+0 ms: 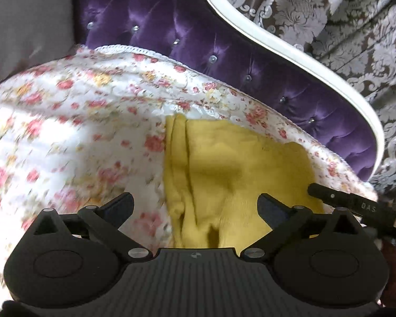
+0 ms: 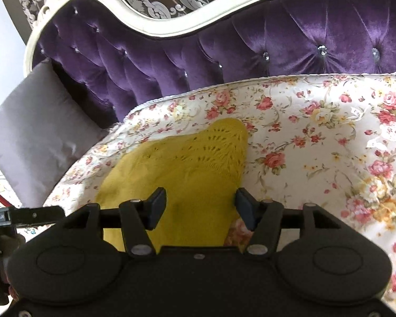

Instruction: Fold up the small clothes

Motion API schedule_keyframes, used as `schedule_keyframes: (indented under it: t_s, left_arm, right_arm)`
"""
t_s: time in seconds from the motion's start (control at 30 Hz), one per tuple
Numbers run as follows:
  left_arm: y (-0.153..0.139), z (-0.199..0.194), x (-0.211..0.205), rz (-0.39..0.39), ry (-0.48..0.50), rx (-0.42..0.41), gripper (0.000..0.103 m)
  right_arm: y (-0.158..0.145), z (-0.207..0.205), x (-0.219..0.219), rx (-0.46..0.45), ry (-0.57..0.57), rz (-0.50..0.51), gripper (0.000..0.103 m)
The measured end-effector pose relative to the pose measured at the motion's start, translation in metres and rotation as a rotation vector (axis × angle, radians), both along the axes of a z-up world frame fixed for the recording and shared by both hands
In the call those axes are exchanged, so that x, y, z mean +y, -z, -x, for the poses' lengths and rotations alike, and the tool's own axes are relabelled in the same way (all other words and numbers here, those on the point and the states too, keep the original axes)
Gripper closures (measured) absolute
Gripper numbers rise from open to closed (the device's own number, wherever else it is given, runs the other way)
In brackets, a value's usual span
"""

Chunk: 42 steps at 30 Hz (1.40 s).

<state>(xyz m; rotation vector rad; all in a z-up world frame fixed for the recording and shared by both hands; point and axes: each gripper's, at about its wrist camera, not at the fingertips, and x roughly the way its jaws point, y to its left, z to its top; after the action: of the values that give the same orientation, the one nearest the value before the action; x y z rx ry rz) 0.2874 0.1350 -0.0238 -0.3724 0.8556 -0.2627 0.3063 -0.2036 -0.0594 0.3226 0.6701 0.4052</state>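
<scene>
Sofa: purple tufted back (image 2: 171, 52) with crystal buttons and a curved cream frame (image 2: 150, 26), in front of patterned wallpaper (image 1: 343, 26).
Seat cover: white floral cloth (image 2: 303, 145) spread over the seat, with a lace edge along the back.
Cushion: grey cushion (image 2: 37, 132) leaning at the sofa's end, beside the floral cloth.
Garment: small yellow knitted piece (image 2: 177, 169) lying on the floral cloth, wrinkled and partly doubled over, with an eyelet pattern near its far edge.
Left gripper (image 1: 195, 206): jaws spread wide apart above the garment (image 1: 224, 171), nothing between the pads.
Right gripper (image 2: 201, 206): jaws apart over the garment's near part, pads not pressing on it.
</scene>
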Motion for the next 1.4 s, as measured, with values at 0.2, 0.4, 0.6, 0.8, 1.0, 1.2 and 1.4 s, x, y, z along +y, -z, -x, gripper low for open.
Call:
schedule_keyframes:
  t_s: [0.2,0.4,0.6,0.8,1.0,1.2,1.4]
  left_arm:
    - [0.006,0.016,0.02,0.084,-0.007,0.003,0.002]
    - [0.025,0.009,0.003,0.11,0.07,0.05,0.002]
    - [0.036,-0.004,-0.027,0.142,0.116,0.03,0.001]
    - [0.04,-0.023,-0.048,0.159,0.155,0.021,0.001]
    - [0.041,-0.025,-0.052,0.13,0.15,0.047,0.057]
    - [0.035,-0.005,-0.037,0.245,0.132,0.085,0.075]
    - [0.018,0.039,-0.049,0.25,0.199,0.103,0.075]
  right_arm:
    - [0.0,0.009,-0.013,0.004,-0.013,-0.039,0.039]
    - [0.006,0.004,-0.014,0.015,-0.043,-0.077,0.039]
    - [0.021,-0.009,-0.007,0.028,-0.068,-0.122,0.035]
    - [0.031,-0.024,-0.014,0.02,-0.061,-0.252,0.036]
    - [0.031,-0.03,-0.008,0.026,-0.055,-0.246,0.065]
    - [0.009,-0.009,-0.008,0.052,-0.032,-0.21,0.067]
    - [-0.005,0.029,-0.006,0.094,-0.027,-0.167,0.067]
